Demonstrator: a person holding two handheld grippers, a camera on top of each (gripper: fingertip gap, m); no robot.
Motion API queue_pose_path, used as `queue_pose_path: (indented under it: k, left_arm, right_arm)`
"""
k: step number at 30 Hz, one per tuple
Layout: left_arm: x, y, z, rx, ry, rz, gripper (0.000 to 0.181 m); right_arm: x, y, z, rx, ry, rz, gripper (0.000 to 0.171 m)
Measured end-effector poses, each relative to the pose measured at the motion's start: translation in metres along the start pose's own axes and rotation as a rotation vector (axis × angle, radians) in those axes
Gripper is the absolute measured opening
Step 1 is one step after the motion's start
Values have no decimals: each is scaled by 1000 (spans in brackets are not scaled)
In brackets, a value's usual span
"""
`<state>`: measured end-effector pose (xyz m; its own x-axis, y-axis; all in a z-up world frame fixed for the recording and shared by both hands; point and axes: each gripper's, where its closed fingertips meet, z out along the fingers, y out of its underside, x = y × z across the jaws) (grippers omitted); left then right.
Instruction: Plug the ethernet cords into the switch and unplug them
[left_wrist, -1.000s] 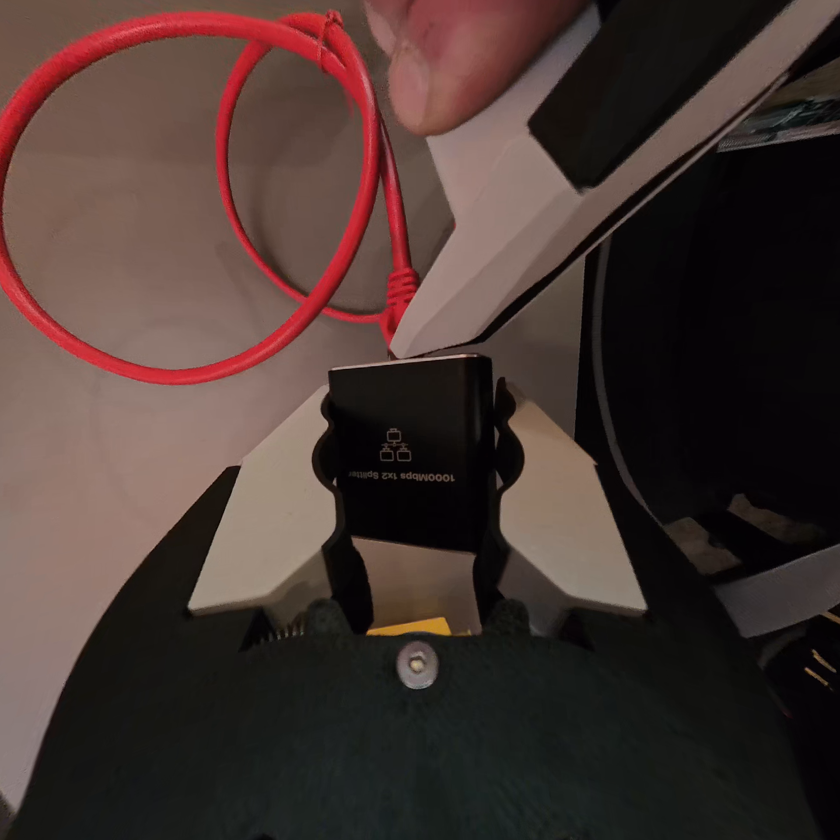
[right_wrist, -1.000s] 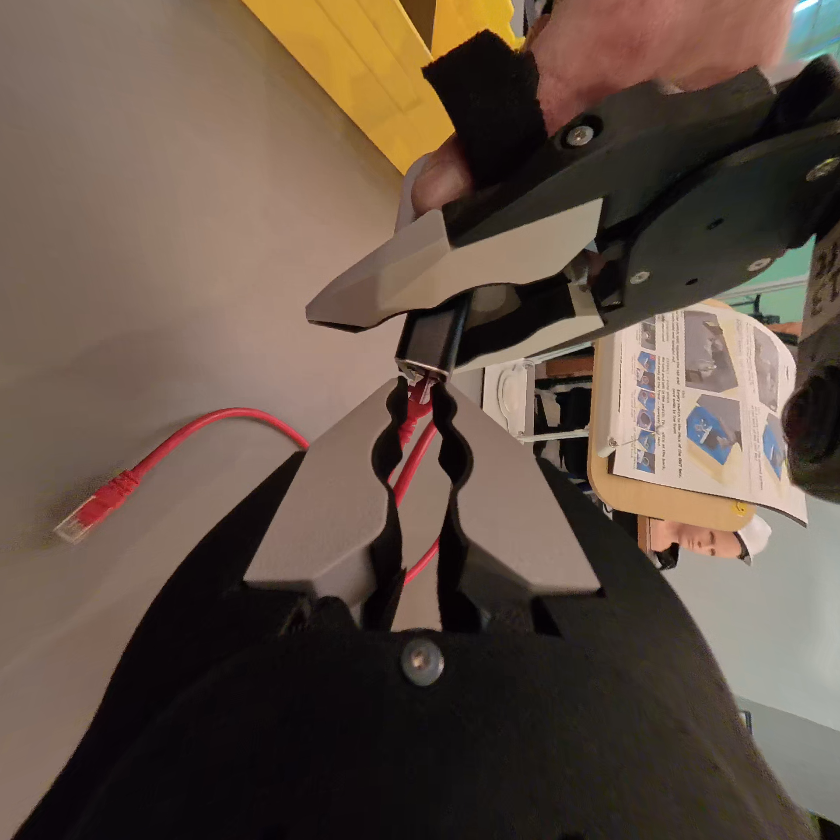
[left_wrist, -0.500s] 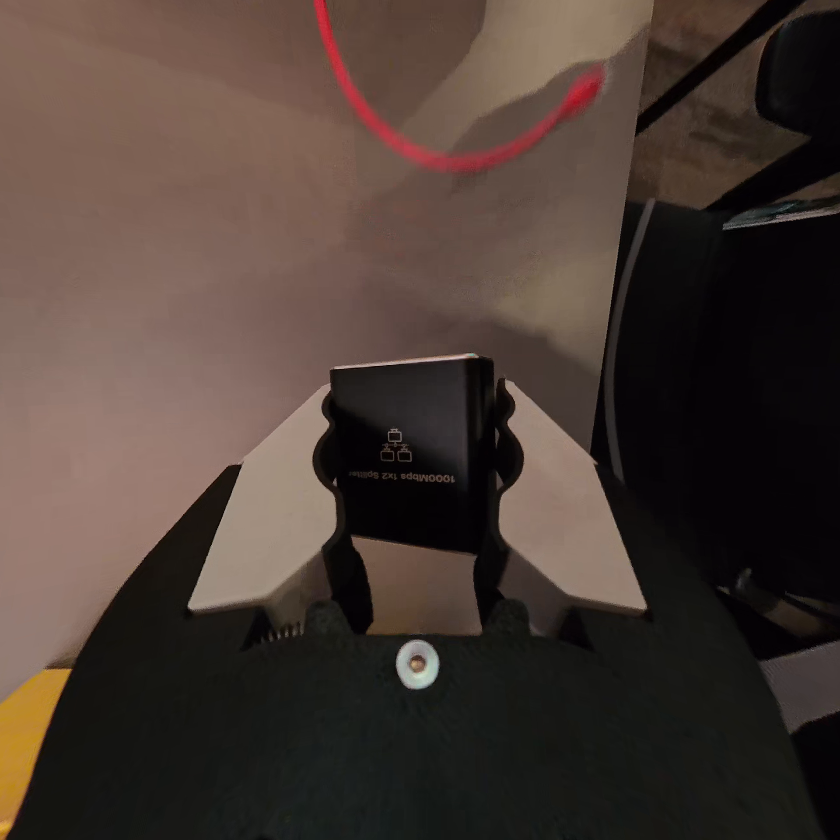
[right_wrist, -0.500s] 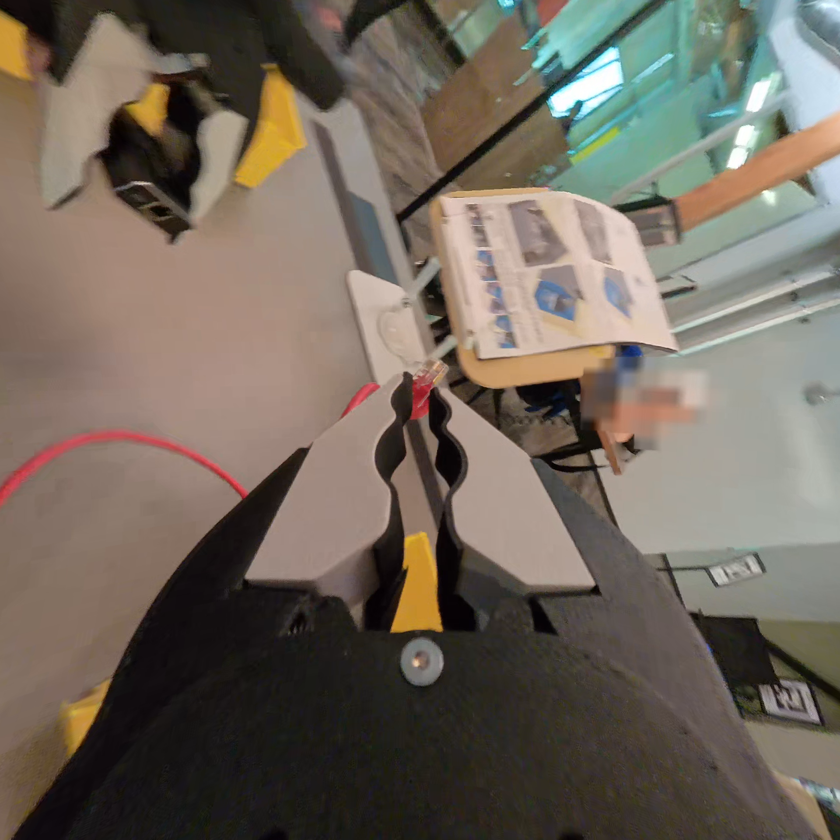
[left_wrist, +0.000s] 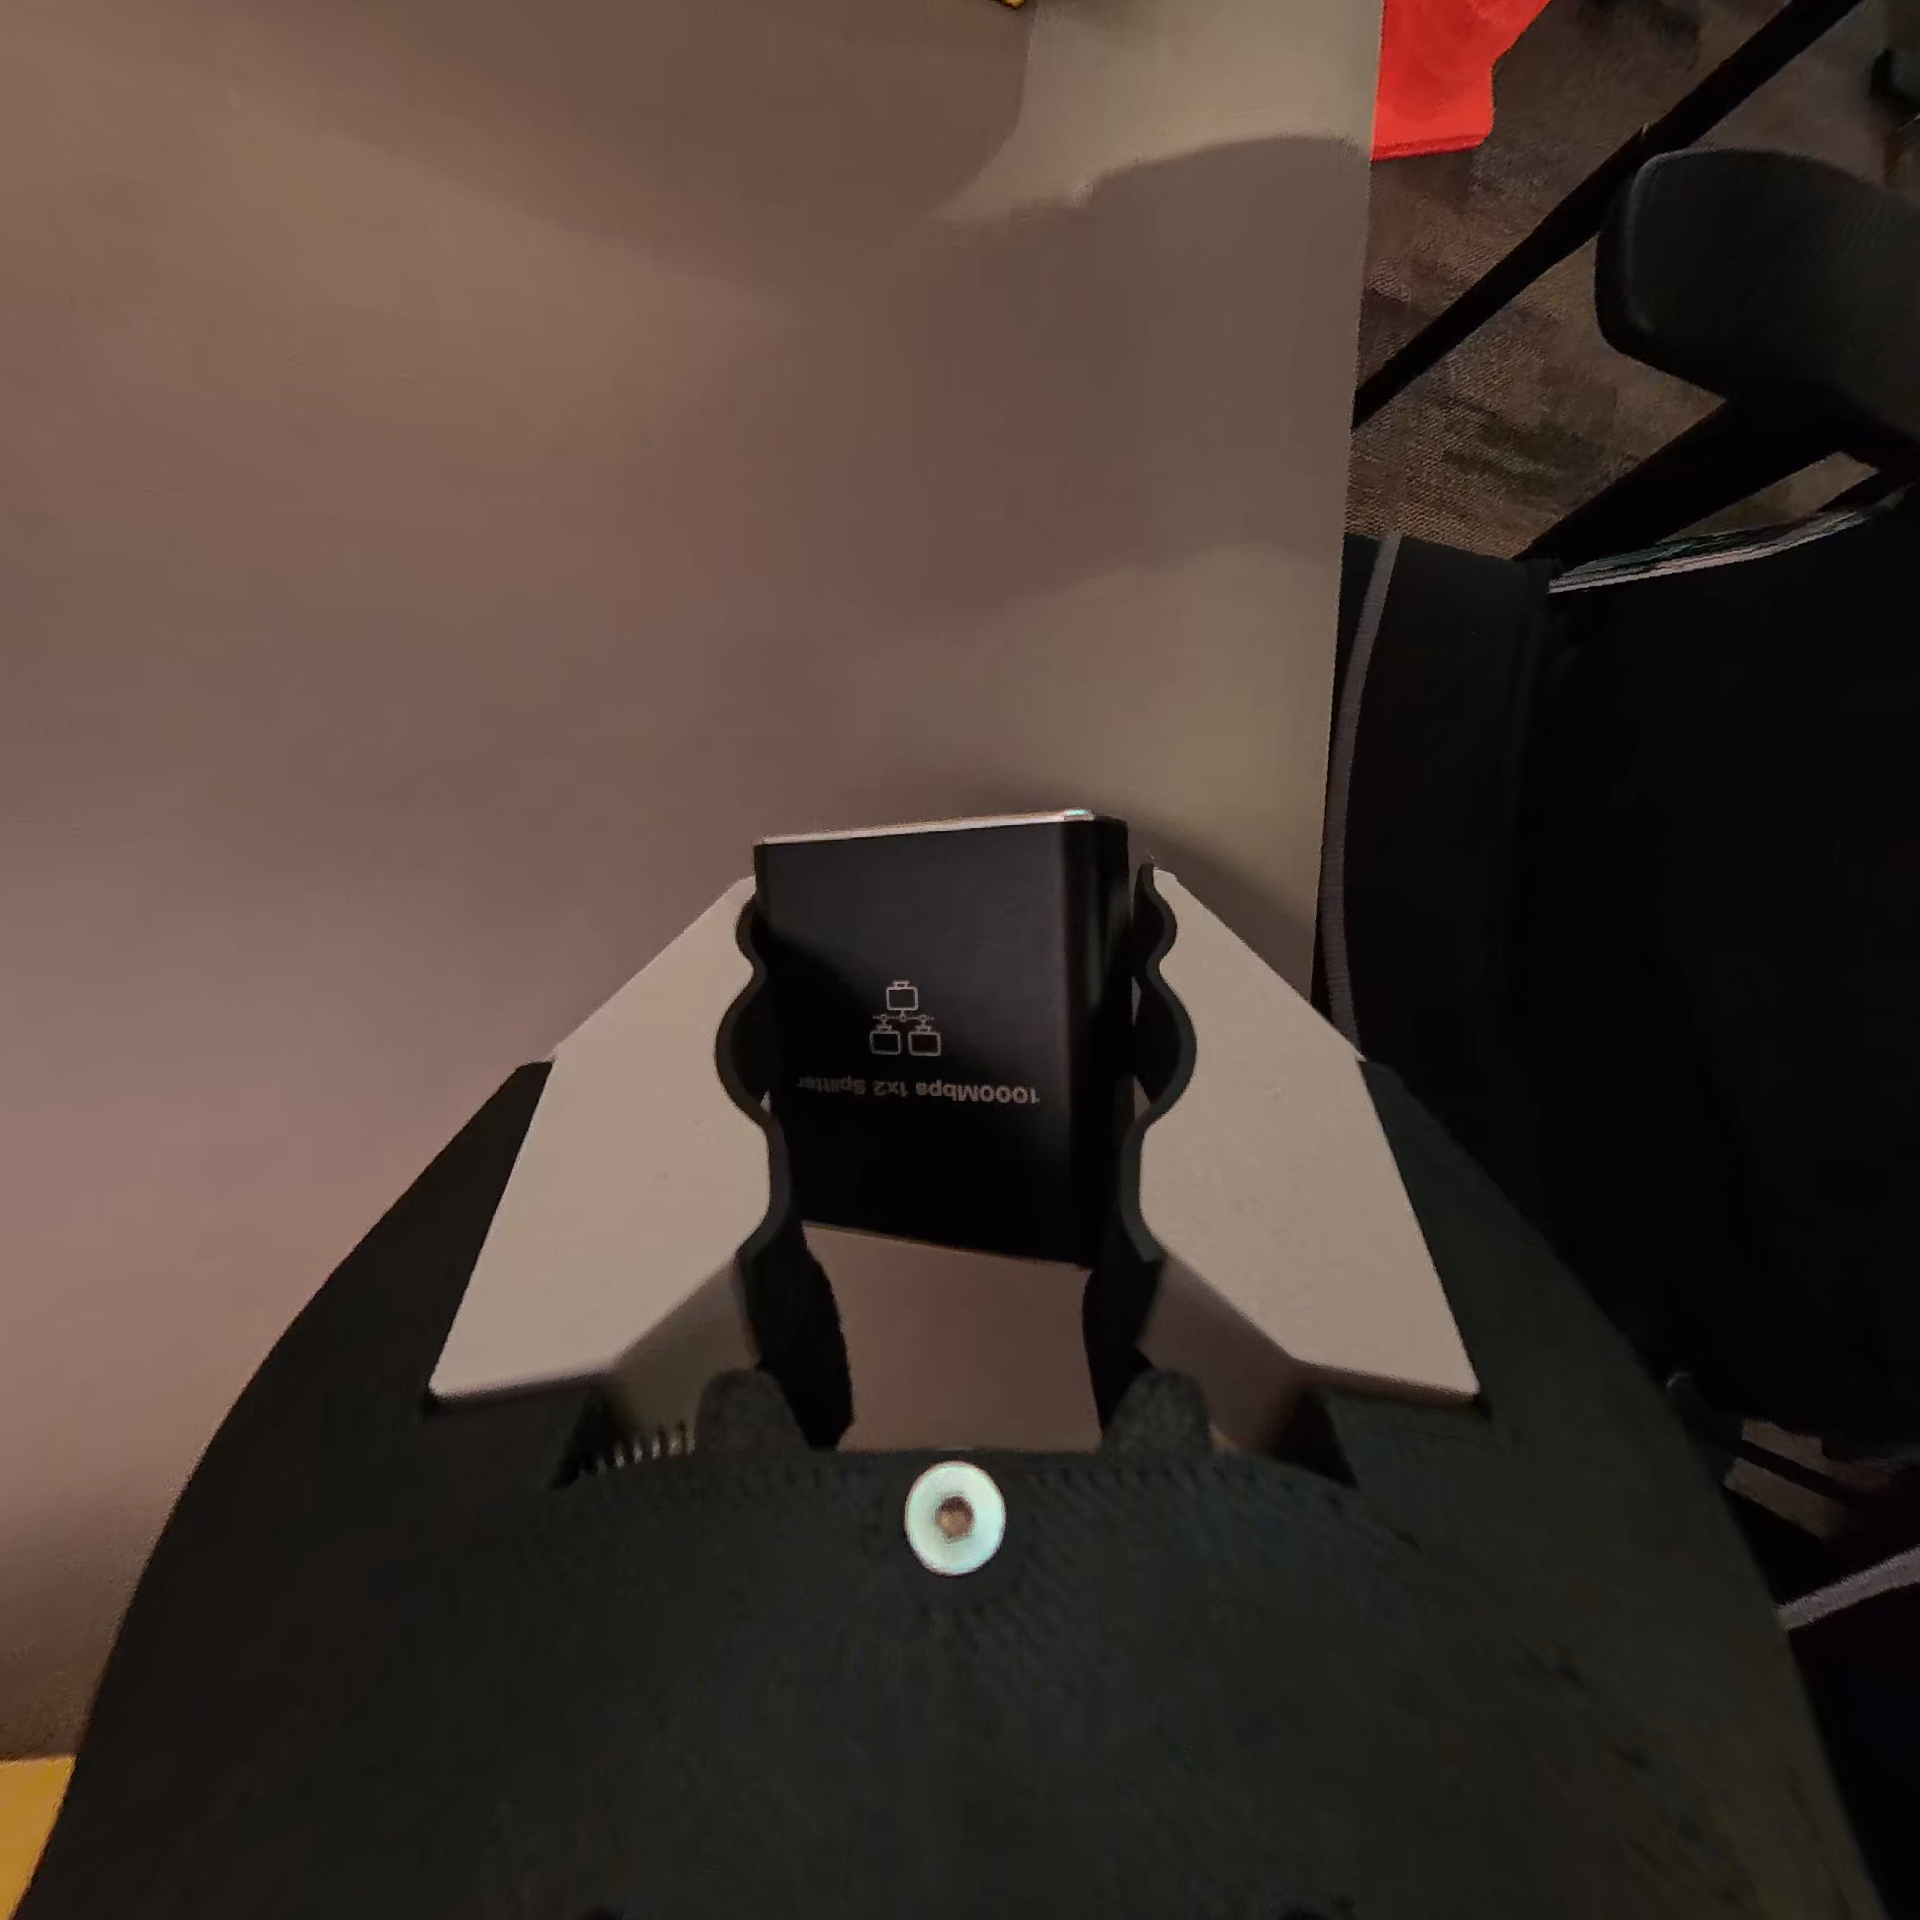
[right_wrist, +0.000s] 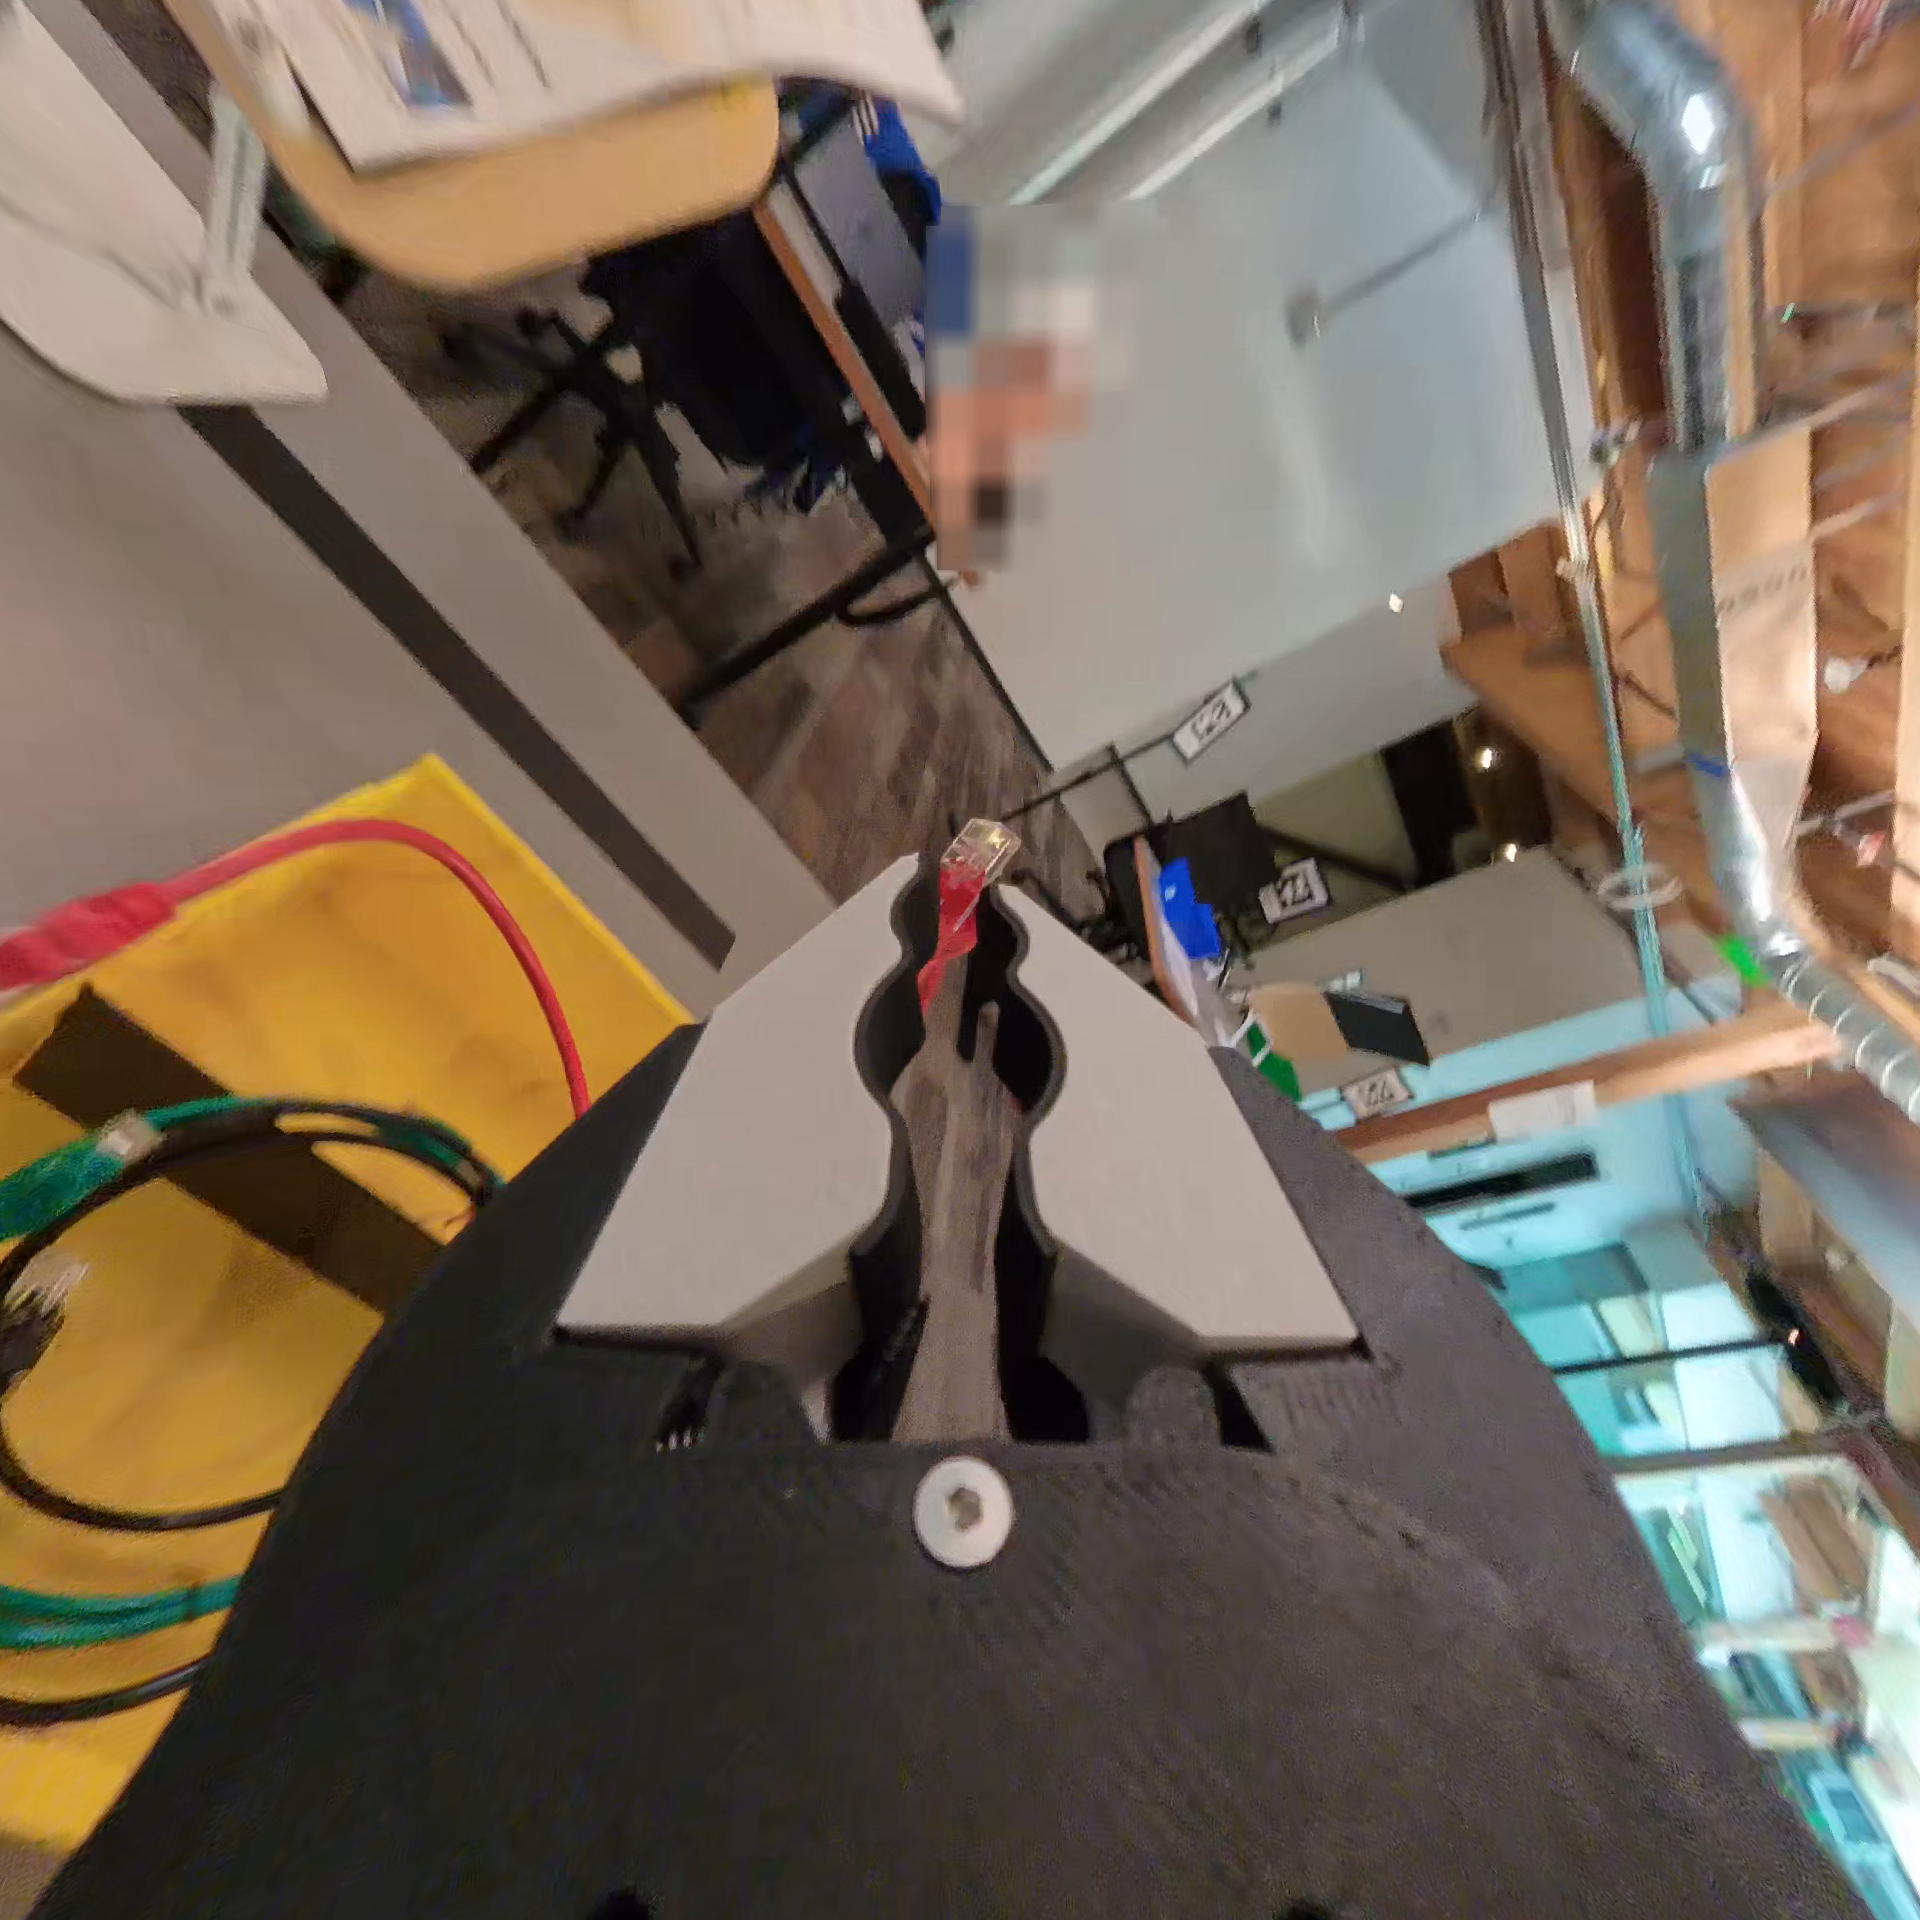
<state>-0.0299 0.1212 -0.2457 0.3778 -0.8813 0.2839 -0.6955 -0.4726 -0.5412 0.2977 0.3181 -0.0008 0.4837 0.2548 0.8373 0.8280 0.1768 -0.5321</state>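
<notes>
Gripping the red cord's plug (right_wrist: 961, 899) pointing forward past its tips, the right gripper (right_wrist: 958, 914) is well apart from the switch (left_wrist: 935, 1049) clamped in the left gripper (left_wrist: 951, 1039).

Right gripper (right_wrist: 961, 909) jaws pinch red cord (right_wrist: 520, 935) plug (right_wrist: 971, 857); yellow bin (right_wrist: 312, 997) holds green cord (right_wrist: 62, 1179).

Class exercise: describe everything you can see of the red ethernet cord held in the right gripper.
The thin red ethernet cord ends in a clear plastic plug with a red boot, pinched between the grey fingertips of the right gripper, plug poking out past the tips, plugged into nothing. Its glossy cable arcs back over the yellow bin toward a blurred red end at the left edge. Its middle is hidden behind the gripper.
</notes>
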Motion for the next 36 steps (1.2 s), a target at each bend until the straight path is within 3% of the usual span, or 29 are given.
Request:
queue_pose_path:
  k: [7, 12, 14, 17, 19, 22, 25, 27, 30, 32, 36]
  left_arm:
    - [6, 3, 8, -9, 14, -8, 66]
    - [8, -3, 13, 5, 10, -9, 66]
    - [10, -9, 15, 21, 14, -3, 66]
    - [12, -18, 19, 35, 8, 19, 66]
    - [14, -24, 22, 39, 8, 34, 66]
    - [19, -32, 26, 47, 19, 56, 66]
    - [22, -44, 29, 73, 28, 79, 66]
    - [22, -52, 31, 83, -3, 115, 66]
    - [24, -72, 34, 115, -76, 195, 66]
    - [21, -85, 34, 110, -188, 278, 66]
    - [22, -111, 29, 124, -415, 460, 65]
  right_arm:
    - [-80, 74, -2, -105, -39, 182, 6]
    - [-158, 82, 2, -159, -281, 232, 6]
    - [-193, 92, 3, -233, -435, 264, 32]
    - [-210, 72, -9, -161, -639, 434, 63]
    - [-195, 62, -15, -89, -672, 524, 51]
    - [-169, 40, -33, 29, -738, 664, 51]
    - [-143, 32, -45, 46, -678, 632, 37]
    - [-144, 2, -62, 108, -708, 613, 32]
    - [-175, -52, -79, 164, -808, 611, 38]
    - [-214, -89, -91, 202, -959, 656, 51]
    - [-270, -136, -92, 236, -1190, 871, 60]
